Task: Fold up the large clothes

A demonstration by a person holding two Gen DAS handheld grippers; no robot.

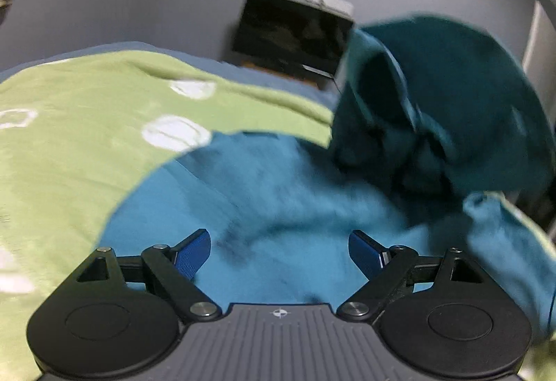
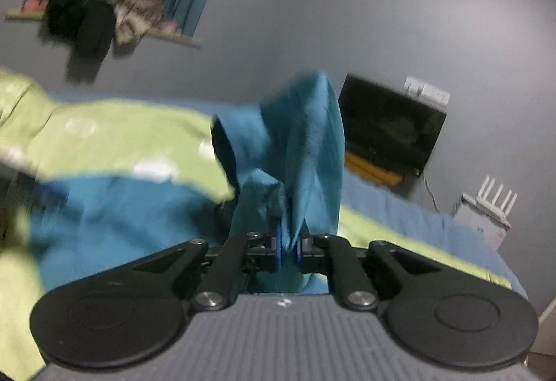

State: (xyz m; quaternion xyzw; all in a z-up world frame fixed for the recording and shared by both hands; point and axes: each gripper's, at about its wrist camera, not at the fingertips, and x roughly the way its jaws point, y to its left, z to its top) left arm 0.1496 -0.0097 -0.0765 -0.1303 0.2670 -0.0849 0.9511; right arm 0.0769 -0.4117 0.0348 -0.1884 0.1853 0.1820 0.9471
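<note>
Where pinched — teal garment (image 2: 305, 144) between right gripper (image 2: 287, 249) pads

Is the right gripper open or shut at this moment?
Shut. The right gripper has its blue pads pressed together on a bunch of the blue garment, which stands up from between them.

Both wrist views look low and close across the green bedspread (image 1: 69, 137), sharing the blue garment (image 1: 278, 207).
</note>
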